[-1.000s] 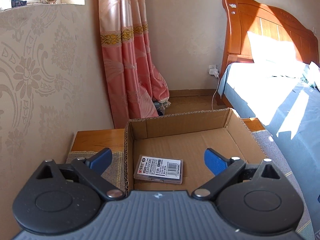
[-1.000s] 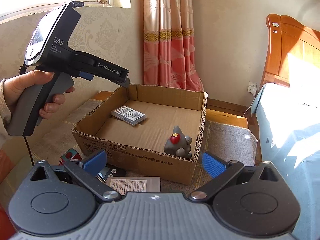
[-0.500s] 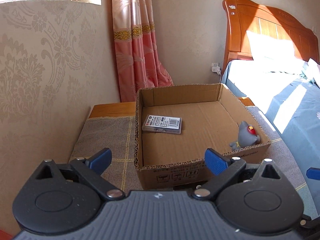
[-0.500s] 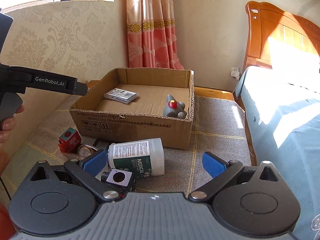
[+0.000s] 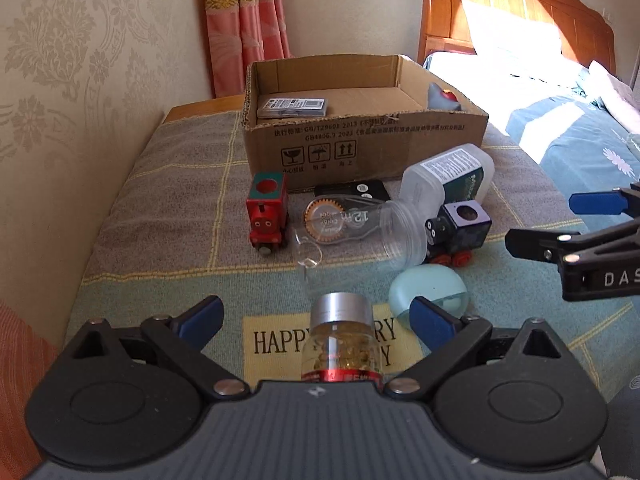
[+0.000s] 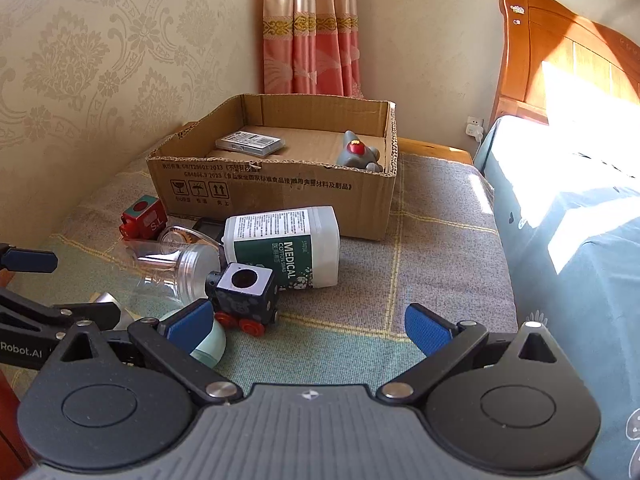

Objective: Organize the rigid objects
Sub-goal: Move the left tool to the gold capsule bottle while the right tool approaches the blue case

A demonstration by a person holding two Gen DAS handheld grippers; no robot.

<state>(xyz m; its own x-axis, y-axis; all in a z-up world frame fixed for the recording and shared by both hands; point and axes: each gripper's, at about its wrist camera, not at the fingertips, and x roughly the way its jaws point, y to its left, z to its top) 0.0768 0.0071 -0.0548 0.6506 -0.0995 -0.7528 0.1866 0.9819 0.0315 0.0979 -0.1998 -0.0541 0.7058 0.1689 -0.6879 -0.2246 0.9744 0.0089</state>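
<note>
A cardboard box (image 5: 360,148) (image 6: 280,192) stands at the back of the cloth and holds a flat card case (image 5: 294,106) (image 6: 250,143) and a grey toy figure (image 6: 357,153). In front of it lie a red toy train (image 5: 266,214), a clear jar (image 5: 394,232), a white cotton-swab box (image 6: 288,246), a dark toy train (image 6: 244,294) and a mint case (image 5: 430,294). My left gripper (image 5: 316,318) is open, a silver-capped pill bottle (image 5: 342,340) standing between its fingers. My right gripper (image 6: 310,322) is open and empty, near the dark train.
A patterned wall runs along the left. A bed (image 6: 568,208) with a wooden headboard lies on the right. A pink curtain (image 6: 310,32) hangs behind the box. A tape dispenser (image 5: 332,218) and a black flat item (image 5: 352,190) lie by the box front.
Both grippers have pulled back from the box toward me. The loose objects in front of the box have come into view. The pill bottle now stands between my left fingers.
</note>
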